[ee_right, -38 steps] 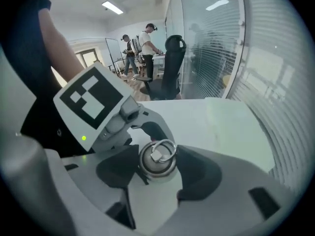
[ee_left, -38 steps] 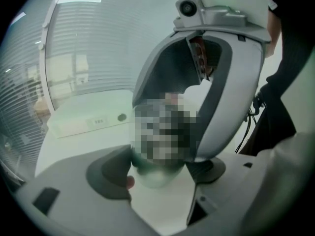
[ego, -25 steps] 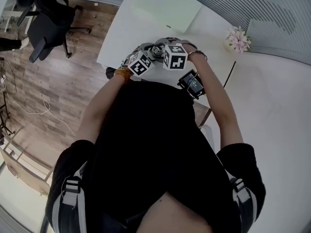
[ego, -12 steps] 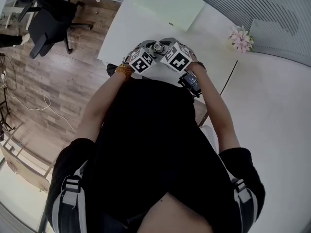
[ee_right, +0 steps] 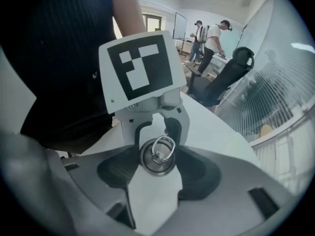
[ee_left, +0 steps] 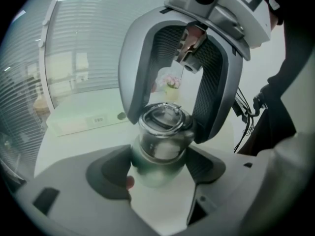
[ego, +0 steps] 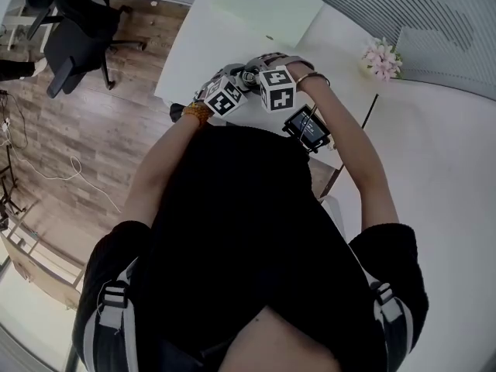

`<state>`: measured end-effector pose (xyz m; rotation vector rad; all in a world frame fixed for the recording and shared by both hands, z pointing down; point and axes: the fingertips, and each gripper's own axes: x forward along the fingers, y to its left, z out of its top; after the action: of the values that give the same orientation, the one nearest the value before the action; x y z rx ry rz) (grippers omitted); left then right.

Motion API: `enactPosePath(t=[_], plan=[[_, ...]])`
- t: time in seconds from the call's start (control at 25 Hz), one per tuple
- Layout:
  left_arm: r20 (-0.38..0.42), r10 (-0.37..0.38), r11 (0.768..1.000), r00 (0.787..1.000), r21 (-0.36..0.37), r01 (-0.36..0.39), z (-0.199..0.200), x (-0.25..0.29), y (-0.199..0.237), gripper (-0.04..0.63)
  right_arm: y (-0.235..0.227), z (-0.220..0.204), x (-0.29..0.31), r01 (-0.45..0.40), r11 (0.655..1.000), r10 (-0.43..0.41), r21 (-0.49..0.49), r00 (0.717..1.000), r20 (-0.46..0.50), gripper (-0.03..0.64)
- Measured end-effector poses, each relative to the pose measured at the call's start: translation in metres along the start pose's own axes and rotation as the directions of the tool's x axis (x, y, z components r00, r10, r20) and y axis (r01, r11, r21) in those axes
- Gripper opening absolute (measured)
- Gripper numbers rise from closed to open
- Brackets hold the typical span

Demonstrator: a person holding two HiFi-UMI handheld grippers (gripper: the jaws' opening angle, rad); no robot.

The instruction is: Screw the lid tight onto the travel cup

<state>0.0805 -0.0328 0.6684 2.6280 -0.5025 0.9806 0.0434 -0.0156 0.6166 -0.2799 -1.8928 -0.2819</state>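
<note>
While the left tongs [ee_left: 161,157] clamp it, travel cup [ee_left: 156,168]: upright between them, no budge.
Right tongs [ee_right: 156,162]: closed on the lid [ee_right: 157,156] from straight above.
Just changed: their marker cube [ego: 277,89] rolled one way, then back, lid still pinched.
Means: looks like mid-twist, probably tightening, not done yet imo.

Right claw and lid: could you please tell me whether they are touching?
Touching: the right gripper view shows the right claw pressing both pads against the lid.

Left hand-held gripper [ee_left: 158,173] grips the travel cup [ee_left: 156,154].
</note>
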Motion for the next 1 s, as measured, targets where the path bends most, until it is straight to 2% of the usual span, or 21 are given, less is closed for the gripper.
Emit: enactPosePath(t=[0.08,0.16,0.24,0.32,0.48,0.56,0.64,0.72,0.84,0.92,1.0], plan=[[-0.002,0.001,1.0,1.0,-0.002,-0.001,0.0,0.0,0.0,0.348,-0.001,0.0,0.0,-0.01,1.0,0.01,0.0,1.0,0.01,0.241],[-0.002,0.002,1.0,1.0,-0.004,-0.002,0.0,-0.001,0.0,0.348,-0.005,0.002,-0.003,0.004,0.994,-0.012,0.105,0.997,0.07,0.257],[0.0,0.002,1.0,1.0,-0.005,-0.002,0.001,-0.001,-0.001,0.348,-0.012,0.006,-0.013,0.01,0.958,-0.06,0.288,0.984,0.166,0.29],[0.005,0.003,1.0,1.0,-0.003,-0.003,0.001,0.0,0.0,0.348,-0.019,0.008,-0.021,0.019,0.9,-0.122,0.435,0.97,0.211,0.29],[0.007,0.0,1.0,1.0,-0.003,0.0,0.0,0.0,0.001,0.35,-0.021,0.001,-0.015,0.068,0.823,-0.182,0.564,0.972,0.148,0.279],[0.005,-0.002,1.0,1.0,-0.003,0.002,0.0,0.0,0.001,0.35,-0.019,-0.002,-0.007,0.066,0.791,-0.17,0.608,0.979,0.114,0.242],[0.005,-0.002,1.0,1.0,-0.002,0.002,0.001,0.0,0.001,0.35,-0.018,-0.003,-0.003,0.056,0.776,-0.149,0.629,0.984,0.096,0.244],[0.003,0.0,1.0,1.0,-0.001,0.0,0.0,0.0,0.001,0.35,-0.017,-0.002,-0.003,0.049,0.8,-0.123,0.598,0.989,0.084,0.242],[-0.002,0.001,1.0,1.0,0.001,-0.001,0.0,0.0,0.001,0.35,-0.013,-0.001,0.0,0.035,0.879,-0.067,0.475,0.996,0.051,0.241],[-0.004,0.001,1.0,1.0,0.001,-0.001,0.0,0.0,0.001,0.35,-0.009,0.0,0.001,0.015,0.938,-0.023,0.346,1.0,0.02,0.242],[-0.003,0.001,1.0,1.0,-0.003,-0.001,0.0,-0.001,0.0,0.35,-0.004,-0.001,0.002,-0.009,0.984,0.01,0.175,1.0,-0.003,0.244]])
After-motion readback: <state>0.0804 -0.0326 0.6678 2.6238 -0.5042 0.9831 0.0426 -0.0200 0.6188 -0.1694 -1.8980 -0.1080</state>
